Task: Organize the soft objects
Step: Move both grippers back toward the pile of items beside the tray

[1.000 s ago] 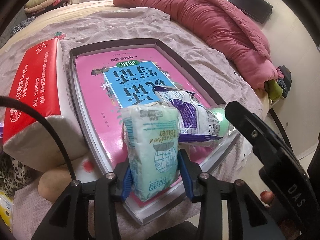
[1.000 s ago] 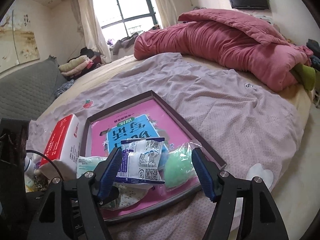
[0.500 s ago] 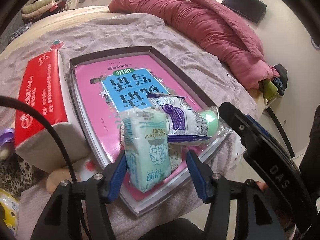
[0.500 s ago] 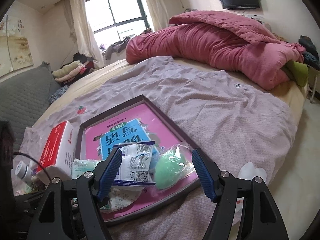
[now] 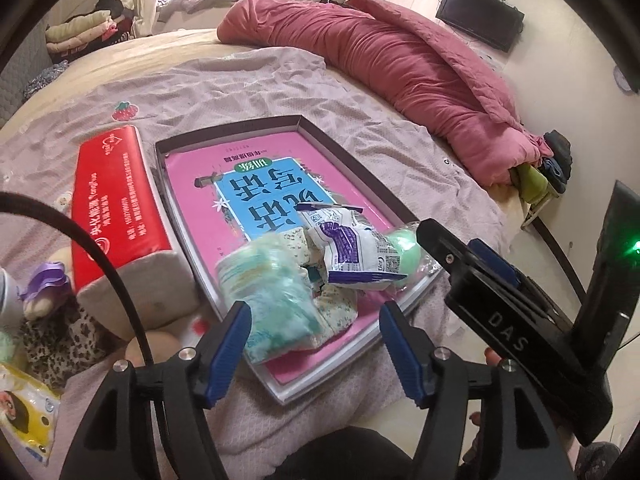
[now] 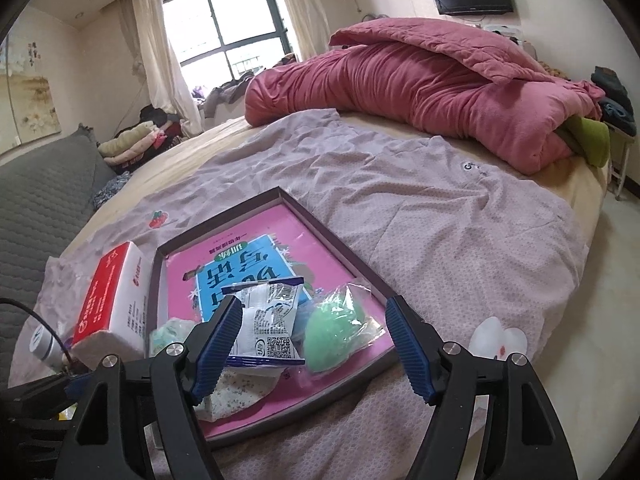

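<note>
Left hand-held gripper [image 5: 314, 344] is opening, pads clear of the mint tissue pack [image 5: 276, 300] lying in the tray [image 5: 352, 160] on the bed. Right hand-held gripper [image 6: 314, 346] hangs open. Light, squashy, slippery wrapper: pinch across its middle.

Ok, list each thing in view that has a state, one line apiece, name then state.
left gripper: jaws opening, nothing pinched
right gripper: open, empty
green tissue pack: released, lying in the tray, blurred
white and purple packet: sealed, resting on the pile
green sponge: bagged in clear plastic
tray: lidless, on the bed
red tissue pack: lying beside the tray
</note>
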Available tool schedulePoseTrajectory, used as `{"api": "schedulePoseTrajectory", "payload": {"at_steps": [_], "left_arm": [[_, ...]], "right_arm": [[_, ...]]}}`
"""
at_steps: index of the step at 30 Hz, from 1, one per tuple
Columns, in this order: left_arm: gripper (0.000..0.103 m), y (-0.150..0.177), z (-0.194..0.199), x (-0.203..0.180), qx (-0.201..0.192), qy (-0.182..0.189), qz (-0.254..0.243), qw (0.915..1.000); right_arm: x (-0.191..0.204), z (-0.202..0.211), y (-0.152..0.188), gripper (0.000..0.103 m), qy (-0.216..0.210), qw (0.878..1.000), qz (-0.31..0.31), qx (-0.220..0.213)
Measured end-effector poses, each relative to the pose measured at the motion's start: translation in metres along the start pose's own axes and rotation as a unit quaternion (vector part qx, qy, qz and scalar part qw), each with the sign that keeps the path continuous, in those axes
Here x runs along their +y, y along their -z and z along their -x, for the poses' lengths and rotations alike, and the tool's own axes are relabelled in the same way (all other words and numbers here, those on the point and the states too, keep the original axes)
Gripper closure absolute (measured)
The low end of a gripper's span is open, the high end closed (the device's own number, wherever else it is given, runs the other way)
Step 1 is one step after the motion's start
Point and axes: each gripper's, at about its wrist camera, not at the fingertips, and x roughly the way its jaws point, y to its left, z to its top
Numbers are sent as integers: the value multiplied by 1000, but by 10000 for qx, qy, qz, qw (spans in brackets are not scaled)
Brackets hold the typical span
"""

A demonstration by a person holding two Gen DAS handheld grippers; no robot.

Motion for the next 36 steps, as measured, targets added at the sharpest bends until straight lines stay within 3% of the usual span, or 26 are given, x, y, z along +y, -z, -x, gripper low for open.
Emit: {"api": "schedulePoseTrajectory", "payload": {"at_steps": [11,20,27,36], "left_arm": [[37,10,41,11,-224,-116,70,9997],[37,19,84,35,-432,-275,318,9982],[37,25,116,67,-629,-465,640,9949],[37,43,159,130,-802,-843,1274,9850]], "right_arm": [[12,18,-4,28,97,9993,207,-289],[43,42,-9,28,-204,9963,635,-536],[80,69,-12,28,-373,9892,1154,-827],[132,102,-10,27,-962,9751,1748,-971]]}}
